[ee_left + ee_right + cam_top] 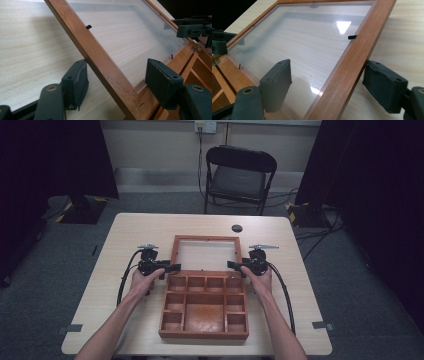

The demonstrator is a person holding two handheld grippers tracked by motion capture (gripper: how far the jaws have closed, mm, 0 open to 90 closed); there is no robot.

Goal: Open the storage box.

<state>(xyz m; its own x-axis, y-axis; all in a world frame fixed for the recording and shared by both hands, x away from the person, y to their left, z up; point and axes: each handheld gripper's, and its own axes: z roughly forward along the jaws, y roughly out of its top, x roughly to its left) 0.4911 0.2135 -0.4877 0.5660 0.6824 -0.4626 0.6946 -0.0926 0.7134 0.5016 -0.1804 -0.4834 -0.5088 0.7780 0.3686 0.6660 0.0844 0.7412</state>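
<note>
Nearest the person, two forearms come in from the bottom of the high view and end at the sides of a wooden box that sits on the pale counter, toward its near edge. The box is open, its tray split into a large middle compartment with smaller ones around it.

At the far edge of the tray, the glass-paned lid is folded back and appears to lie open on the counter beyond the hinge line.

The left claw sits at the lid's left rail, close to the hinge. In the left gripper view its jaws straddle that rail: the outer pad meets the rail's edge, while the inner pad stands clear over the pane. The claw is spread and pinches nothing.

The right claw mirrors it at the lid's right rail. In the right gripper view the rail runs between the jaws, with one pad over the glass and the other pad outside on the counter side, both with a gap to the wood. This claw is spread too, holding nothing.

Further out, a dark round disc lies on the counter beyond the lid. Past the counter's far edge a black folding chair stands on the grey floor before the wall.
</note>
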